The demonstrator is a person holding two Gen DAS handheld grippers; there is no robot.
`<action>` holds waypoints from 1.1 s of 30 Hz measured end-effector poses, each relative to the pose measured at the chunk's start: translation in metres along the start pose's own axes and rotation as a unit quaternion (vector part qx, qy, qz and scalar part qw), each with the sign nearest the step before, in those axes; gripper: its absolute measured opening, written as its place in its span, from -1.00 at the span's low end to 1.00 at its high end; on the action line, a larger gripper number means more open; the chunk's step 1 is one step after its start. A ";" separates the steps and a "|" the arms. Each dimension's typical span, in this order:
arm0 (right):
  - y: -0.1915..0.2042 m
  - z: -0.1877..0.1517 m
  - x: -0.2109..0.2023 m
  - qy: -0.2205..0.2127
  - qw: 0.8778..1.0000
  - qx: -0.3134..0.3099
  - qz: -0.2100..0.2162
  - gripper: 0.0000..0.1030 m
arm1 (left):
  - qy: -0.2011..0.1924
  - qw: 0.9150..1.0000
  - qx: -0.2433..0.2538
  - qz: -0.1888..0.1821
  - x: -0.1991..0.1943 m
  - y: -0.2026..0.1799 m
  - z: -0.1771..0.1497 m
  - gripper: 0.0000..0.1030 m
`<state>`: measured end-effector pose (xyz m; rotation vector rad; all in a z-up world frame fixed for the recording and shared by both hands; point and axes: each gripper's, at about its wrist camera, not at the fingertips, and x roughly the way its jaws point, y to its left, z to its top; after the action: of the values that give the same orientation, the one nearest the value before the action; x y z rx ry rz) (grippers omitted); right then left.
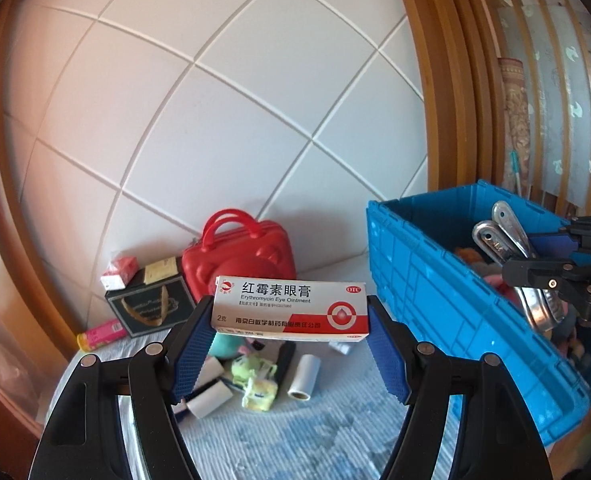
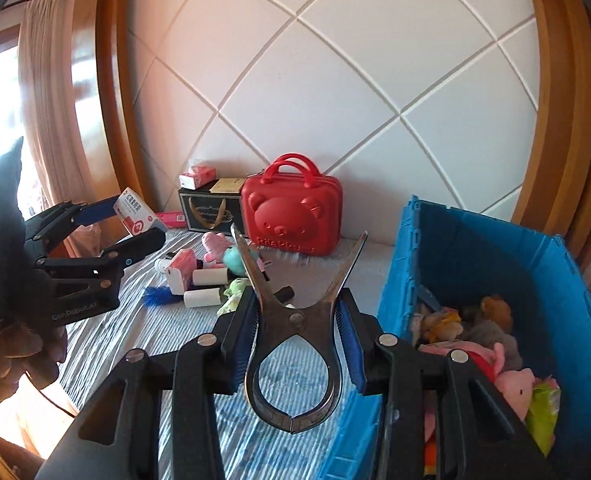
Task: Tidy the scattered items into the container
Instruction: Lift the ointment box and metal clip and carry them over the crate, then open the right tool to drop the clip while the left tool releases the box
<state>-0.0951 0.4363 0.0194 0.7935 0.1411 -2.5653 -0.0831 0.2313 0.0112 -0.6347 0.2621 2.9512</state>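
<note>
My left gripper (image 1: pixel 291 316) is shut on a white and red eye ointment box (image 1: pixel 291 306), held above the bed; it also shows in the right wrist view (image 2: pixel 135 216). My right gripper (image 2: pixel 297 316) is shut on a metal clamp tool (image 2: pixel 295 344), held at the near left rim of the blue crate (image 2: pixel 495 256). In the left wrist view the right gripper (image 1: pixel 551 280) holds the metal tool (image 1: pixel 503 236) over the crate (image 1: pixel 435 280). Plush toys (image 2: pixel 487 332) lie inside the crate. White rolls (image 2: pixel 203 296), small plush toys (image 1: pixel 255 380) and other bits lie scattered on the bed.
A red bear case (image 2: pixel 291 208) stands against the quilted headboard, with a black box (image 2: pixel 209 208) and a small red-white box (image 2: pixel 197 176) beside it. A pink tube (image 1: pixel 99 334) lies at the left. Wooden frame and curtain border the bed.
</note>
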 end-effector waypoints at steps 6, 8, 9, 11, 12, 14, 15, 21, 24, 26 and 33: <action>-0.061 0.004 -0.023 -0.018 0.998 0.032 -0.046 -0.26 | -0.030 0.999 0.014 -0.024 0.011 -0.037 0.047 0.40; -0.083 0.006 -0.029 -0.021 0.997 0.043 -0.062 -0.26 | -0.035 0.999 0.022 -0.032 0.018 -0.051 0.064 0.40; -0.094 0.007 -0.032 -0.023 0.996 0.047 -0.070 -0.26 | -0.037 0.998 0.026 -0.038 0.022 -0.059 0.071 0.40; -0.117 0.010 -0.038 -0.028 0.994 0.058 -0.087 -0.26 | -0.041 0.997 0.031 -0.050 0.028 -0.074 0.086 0.40; -0.128 0.011 -0.040 -0.032 0.993 0.060 -0.098 -0.26 | -0.044 0.997 0.035 -0.058 0.030 -0.083 0.093 0.40; -0.152 0.012 -0.045 -0.032 0.990 0.072 -0.115 -0.26 | -0.048 0.995 0.045 -0.075 0.035 -0.103 0.106 0.40; -0.162 0.014 -0.047 -0.031 0.989 0.077 -0.119 -0.26 | -0.048 0.994 0.050 -0.083 0.038 -0.114 0.112 0.40; -0.221 0.019 -0.042 -0.008 0.984 0.088 -0.156 -0.26 | -0.026 0.991 0.049 -0.126 0.075 -0.165 0.143 0.40; -0.238 0.018 -0.034 0.006 0.982 0.086 -0.168 -0.26 | -0.012 0.990 0.043 -0.133 0.099 -0.185 0.156 0.40; -0.250 0.018 -0.027 0.014 0.981 0.087 -0.173 -0.26 | -0.006 0.990 0.047 -0.134 0.114 -0.200 0.162 0.40; -0.278 0.025 -0.007 0.030 0.978 0.095 -0.182 -0.26 | 0.019 0.990 0.049 -0.135 0.161 -0.239 0.180 0.40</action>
<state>-0.2271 0.6822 0.0347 0.9937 0.0652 -2.9334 -0.2660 0.5111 0.0708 -0.6567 0.2968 2.6535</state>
